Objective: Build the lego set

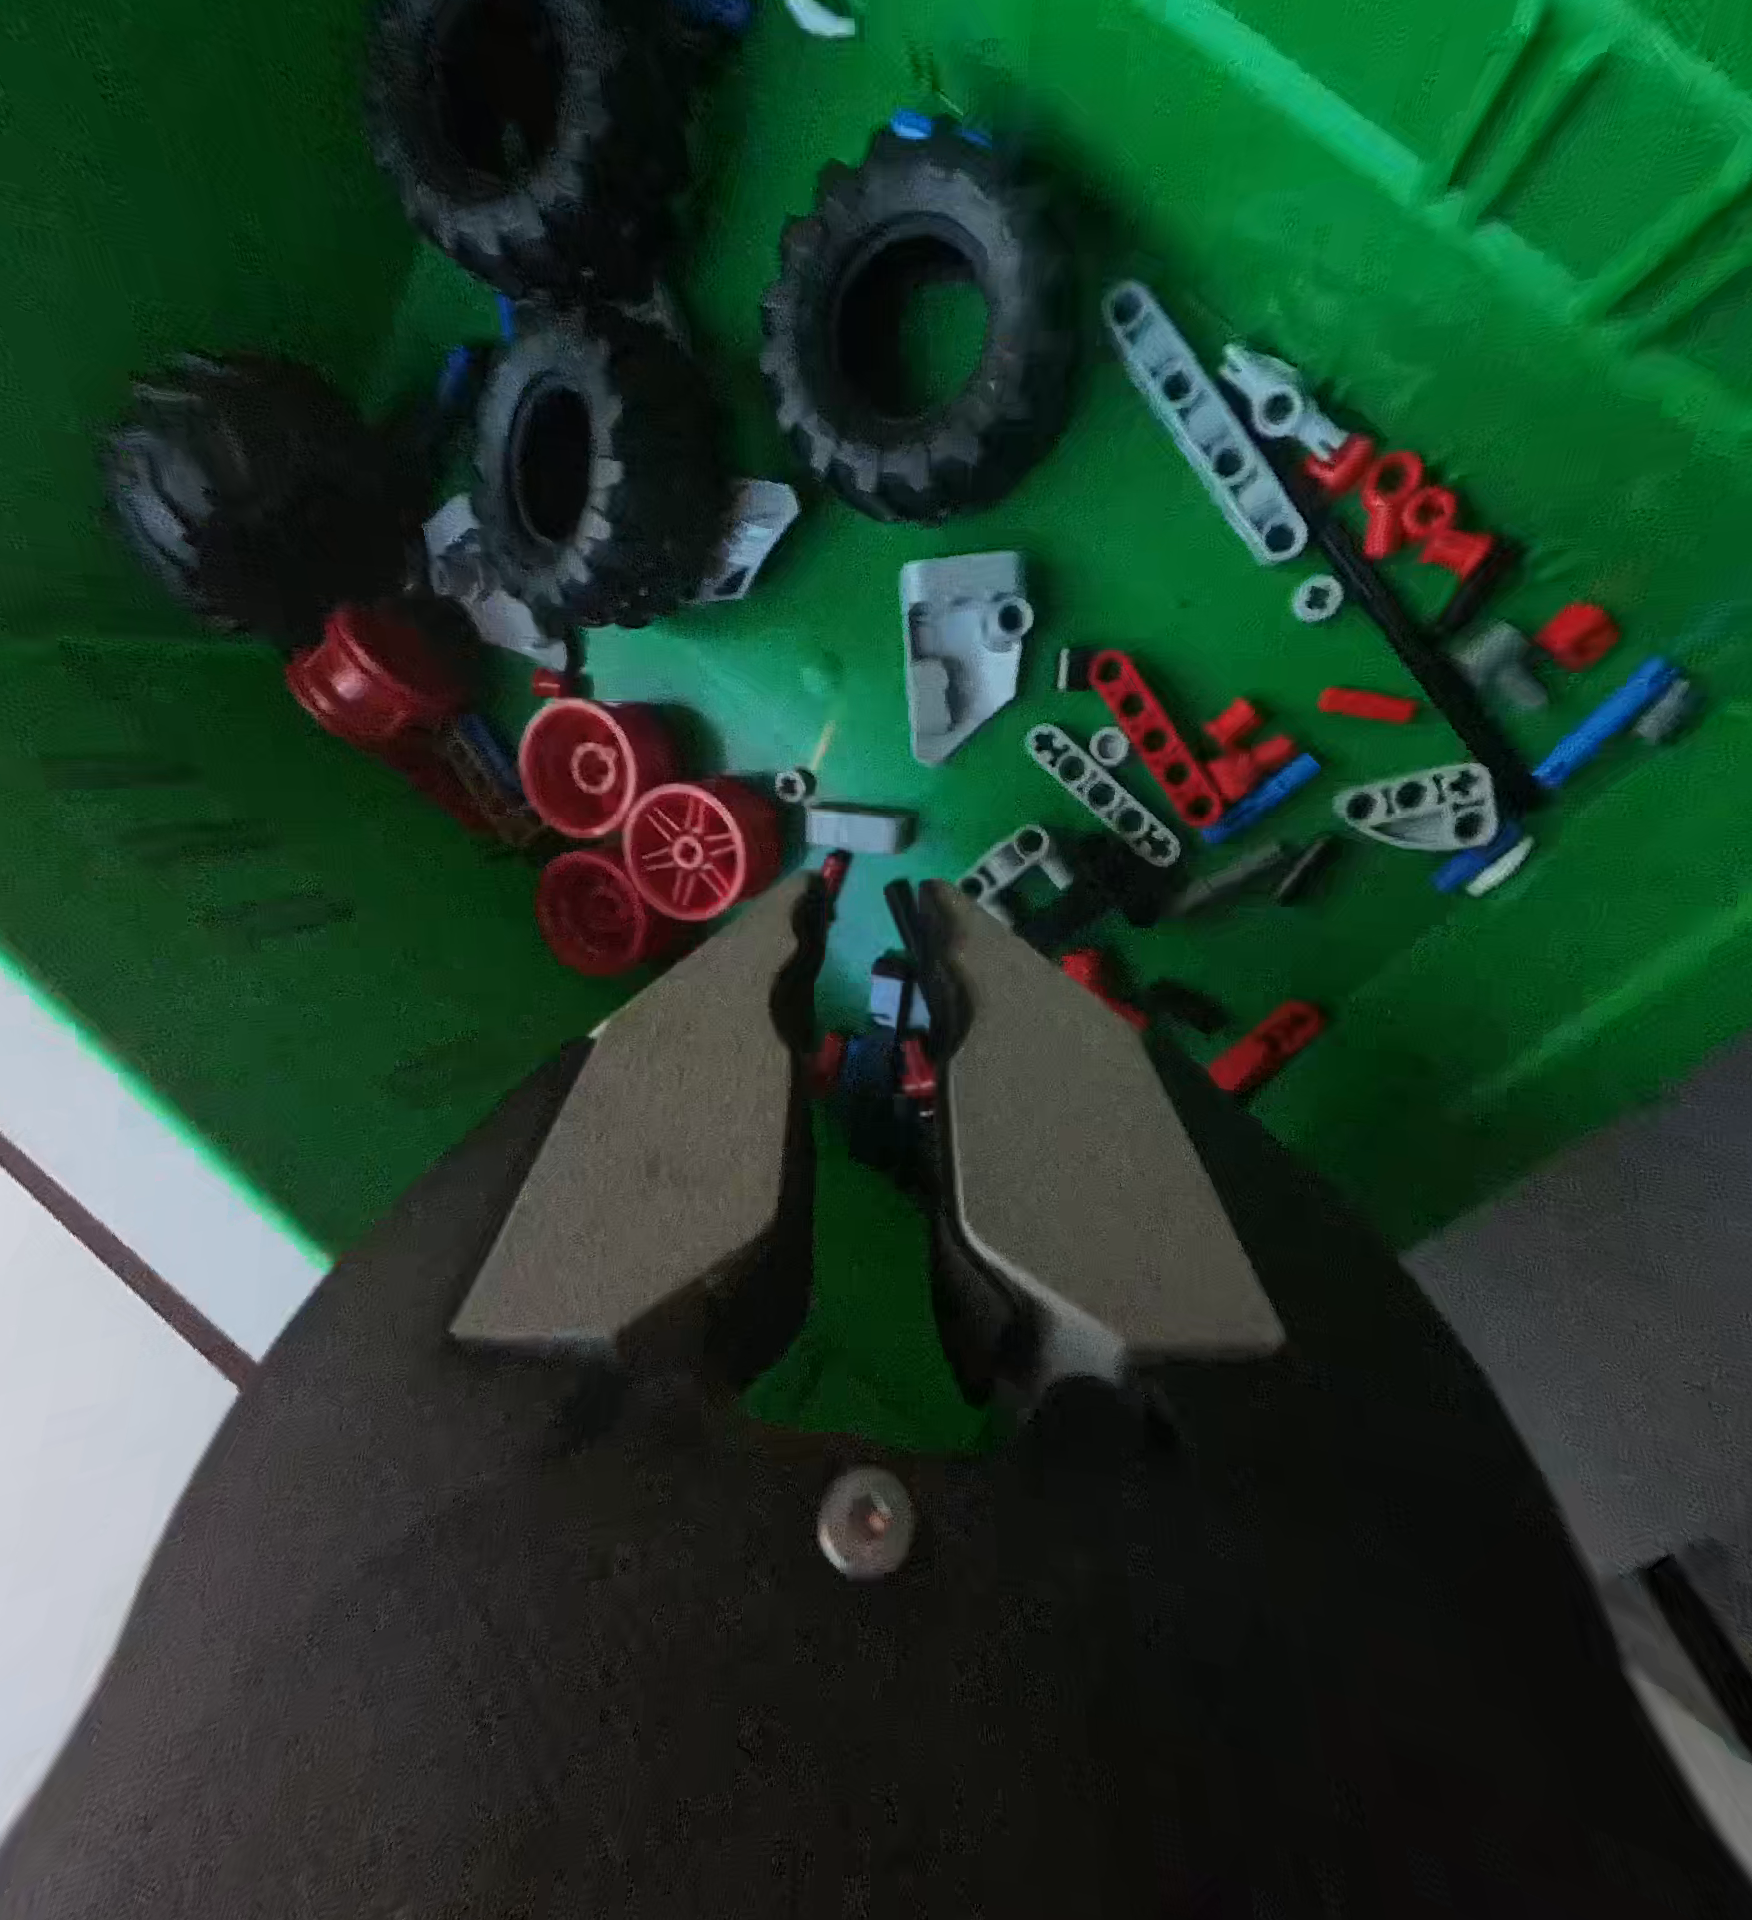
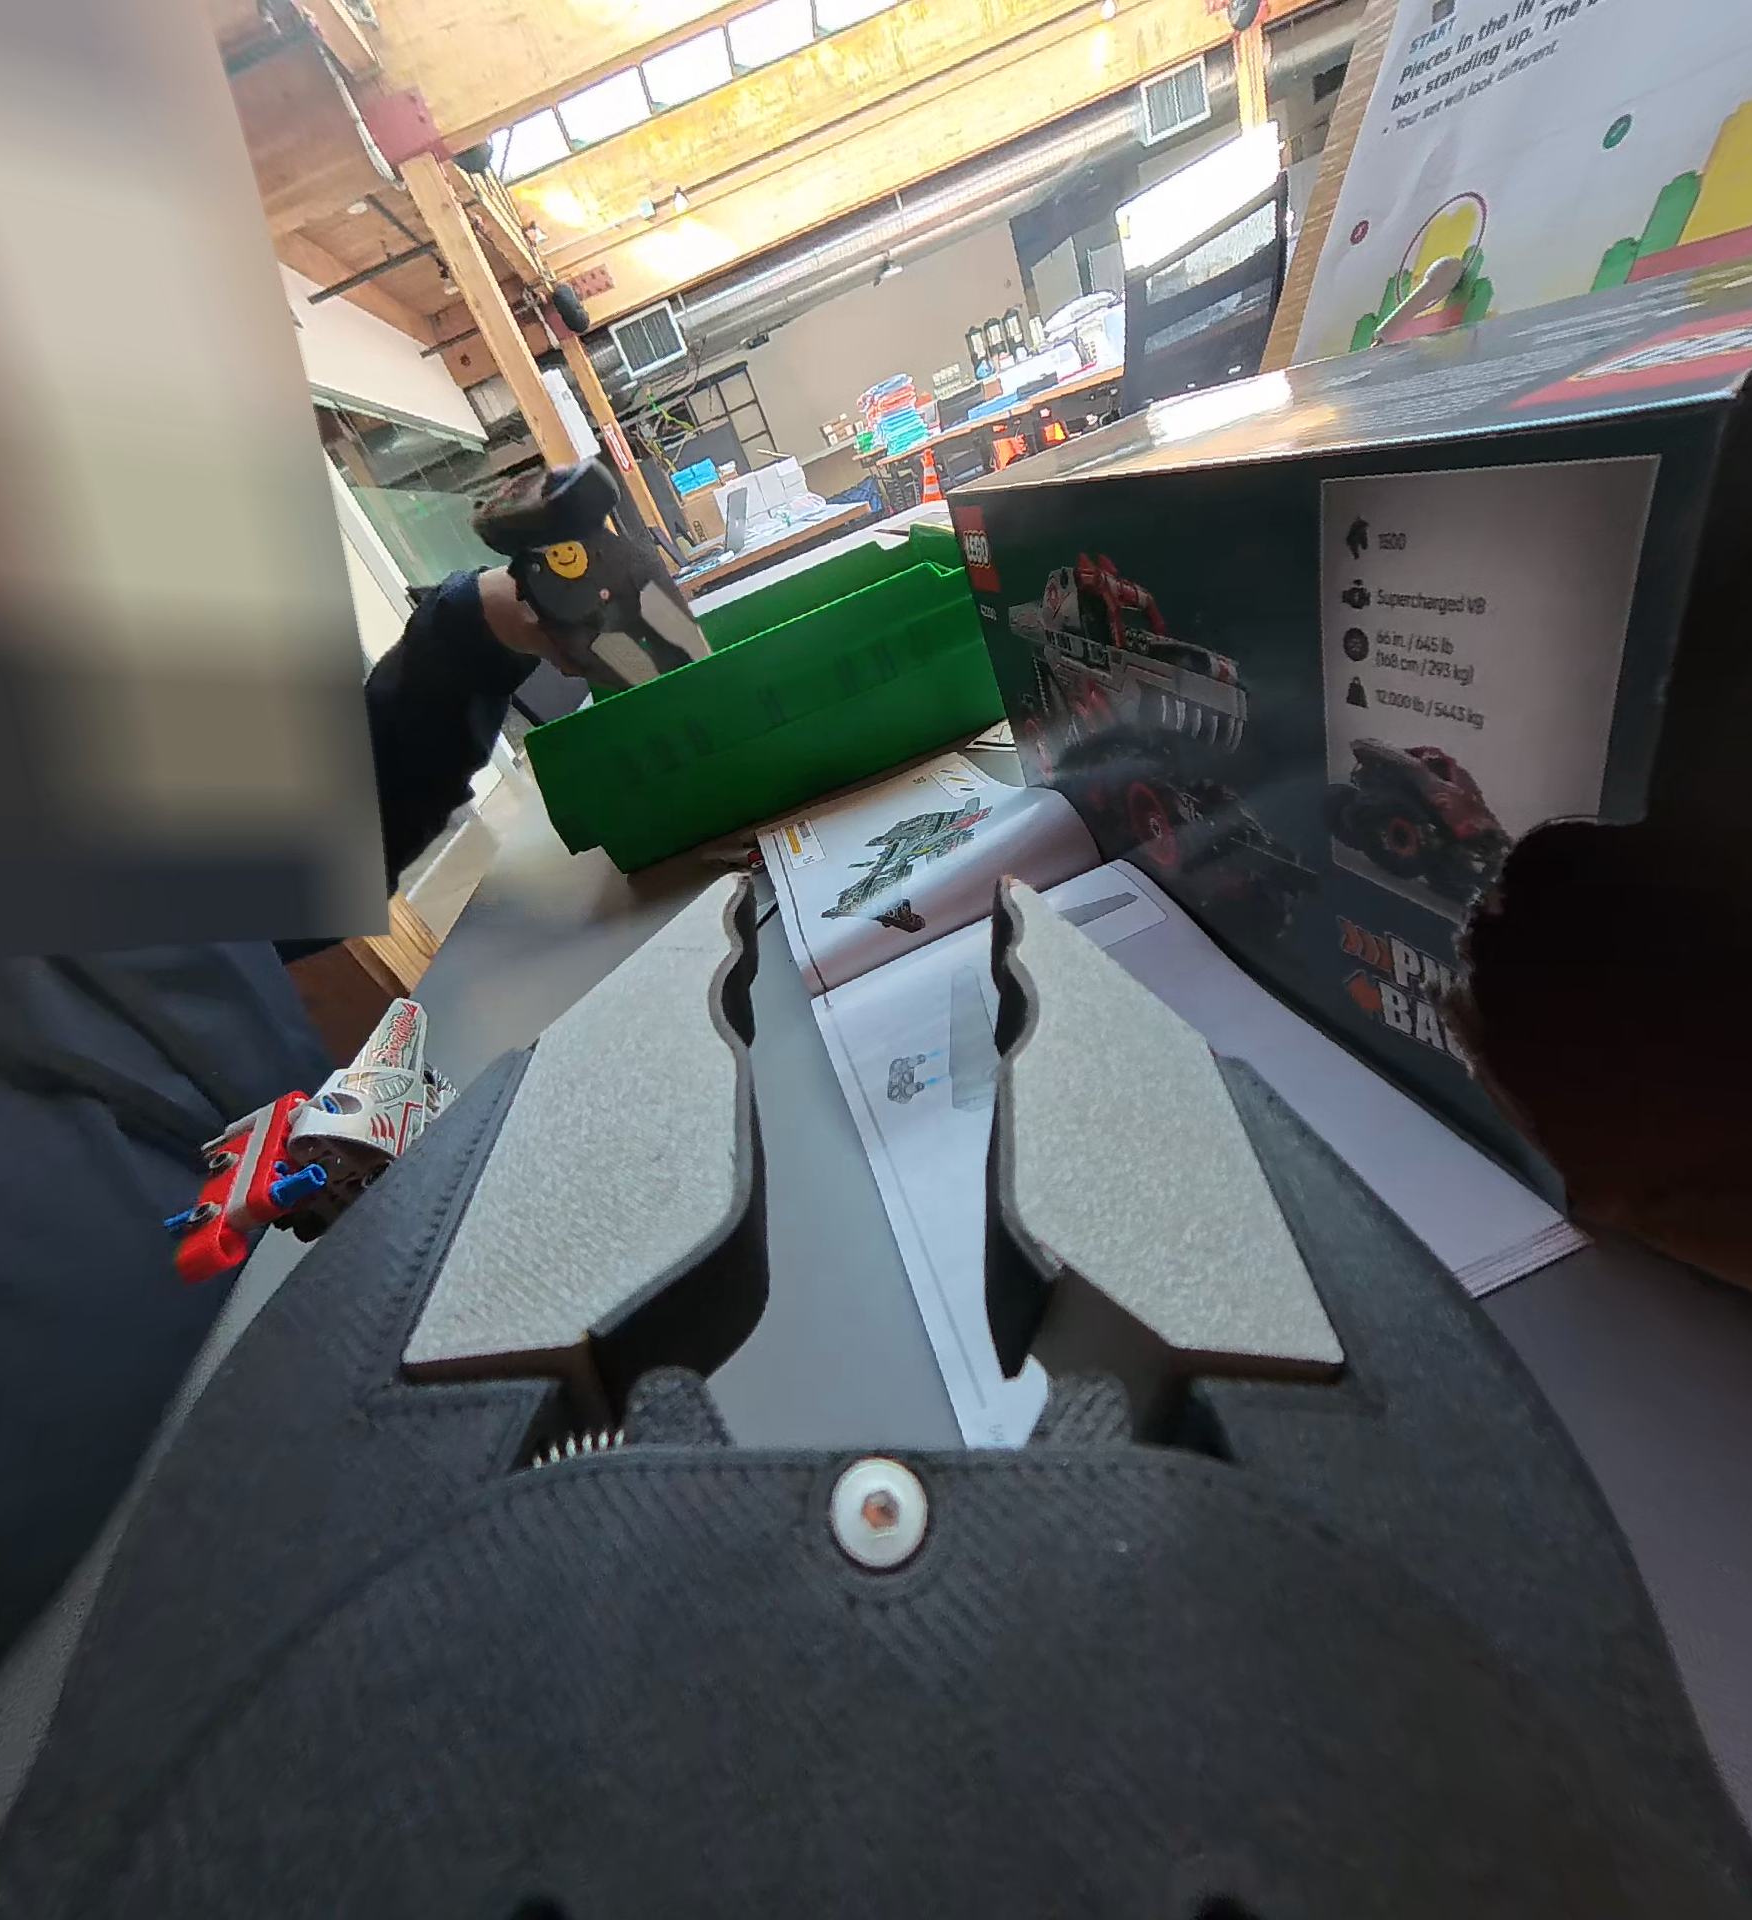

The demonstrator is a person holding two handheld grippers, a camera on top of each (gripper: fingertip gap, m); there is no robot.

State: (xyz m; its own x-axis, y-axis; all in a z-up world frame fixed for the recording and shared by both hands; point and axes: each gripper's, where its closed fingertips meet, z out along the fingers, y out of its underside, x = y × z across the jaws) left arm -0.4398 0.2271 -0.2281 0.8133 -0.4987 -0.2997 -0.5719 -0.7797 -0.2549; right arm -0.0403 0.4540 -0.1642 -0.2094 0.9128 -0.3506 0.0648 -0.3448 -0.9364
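Note:
My left gripper (image 1: 864,894) hangs inside a green bin (image 1: 1267,208), its jaws a narrow gap apart and empty. Under the gap lies a small grey and blue piece (image 1: 891,1000) among red and black bits. Ahead lie red wheel hubs (image 1: 685,852), black tyres (image 1: 913,322), a grey panel (image 1: 960,649), a red beam (image 1: 1158,738) and several grey, blue and black pieces. My right gripper (image 2: 872,914) is open and empty above the open instruction booklet (image 2: 913,1039). A partly built red and silver model (image 2: 332,1132) lies to its left. The left gripper (image 2: 633,649) shows far off, dipping into the bin (image 2: 747,748).
The dark set box (image 2: 1267,675) stands close on the right, next to the booklet. A printed poster (image 2: 1578,156) stands behind it. A person's dark sleeve (image 2: 436,707) reaches to the bin on the left. The grey table edge and a white floor show at the left wrist view's lower left.

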